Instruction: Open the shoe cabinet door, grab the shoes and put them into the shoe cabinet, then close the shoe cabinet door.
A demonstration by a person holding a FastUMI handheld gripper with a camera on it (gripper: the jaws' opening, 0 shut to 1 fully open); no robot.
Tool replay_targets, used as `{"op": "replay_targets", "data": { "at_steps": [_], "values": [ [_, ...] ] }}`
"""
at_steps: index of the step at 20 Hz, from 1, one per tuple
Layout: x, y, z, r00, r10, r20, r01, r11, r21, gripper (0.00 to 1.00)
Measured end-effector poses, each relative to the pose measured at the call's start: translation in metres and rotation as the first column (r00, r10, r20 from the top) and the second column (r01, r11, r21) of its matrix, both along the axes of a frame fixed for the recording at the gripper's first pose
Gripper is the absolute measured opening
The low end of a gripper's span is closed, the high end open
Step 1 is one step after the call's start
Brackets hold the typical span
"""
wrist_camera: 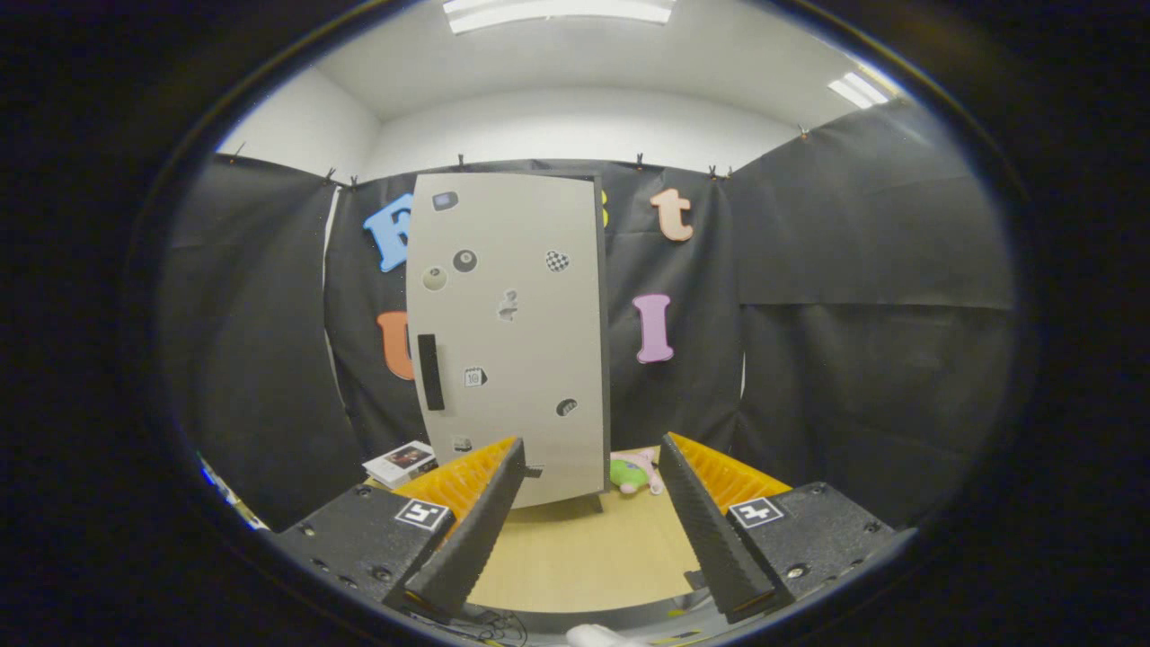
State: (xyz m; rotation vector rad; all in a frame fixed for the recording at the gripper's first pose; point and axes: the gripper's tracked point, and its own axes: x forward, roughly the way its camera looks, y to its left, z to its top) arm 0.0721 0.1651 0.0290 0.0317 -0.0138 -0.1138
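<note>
Shoe cabinet point(512, 332) upright on surface point(575, 548), door shut, handle point(430, 371) facing. Small shoes point(636, 473) beside its base. Hand-held gripper point(588, 530) spread wide, empty, well short, squared toward the door.

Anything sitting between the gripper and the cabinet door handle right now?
Nothing visible does. The gripper is open over bare table, and the dark handle on the shut cabinet door lies beyond the fingers, unobstructed.

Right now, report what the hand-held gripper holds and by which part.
Nothing is held. The hand-held gripper is open, only bare light wooden tabletop between its fingers. The tall white sticker-covered shoe cabinet, door shut, stands beyond them, untouched.
</note>
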Motion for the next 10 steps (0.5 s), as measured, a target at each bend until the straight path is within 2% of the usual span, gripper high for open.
{"op": "replay_targets", "data": {
  "at_steps": [10],
  "values": [
    [0.0073,0.0035,0.0051,1.000,0.017,-0.024,-0.017,1.000,0.007,0.98]
  ]
}}
